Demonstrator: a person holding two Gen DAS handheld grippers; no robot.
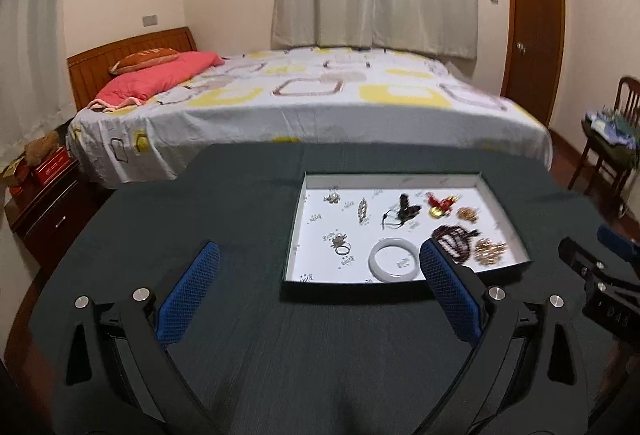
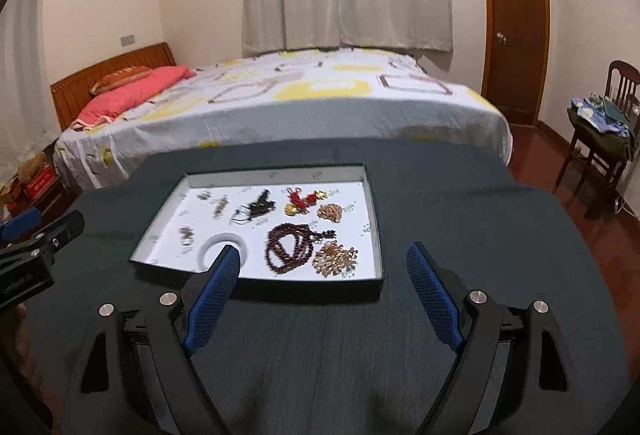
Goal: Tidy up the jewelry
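Left claw (image 1: pixel 318 255) gapes; right claw's (image 1: pixel 600 267) body reads "043".

The right tool (image 2: pixel 322 289) hangs wide open over the dark cloth-covered table (image 2: pixel 460 235) (nothing between its blue pads), before a shallow white-lined tray (image 2: pixel 370 195) holding a dark red bead necklace (image 2: pixel 292 245).

- A shallow tray (image 2: pixel 370 203) lies on a cloth-covered table (image 2: pixel 460 219), with a bed (image 2: pixel 280 107) behind the table.
- In the tray, a bangle (image 1: pixel 394 262) lies at the near edge, and a bead necklace (image 2: pixel 296 241) lies to its right.
- A chain cluster (image 2: pixel 335 259) lies right of the necklace.
- A tasselled charm (image 2: pixel 302 200) lies farther back.
- A chair (image 2: pixel 600 131) stands far right; a door (image 2: pixel 514 23) is behind it.
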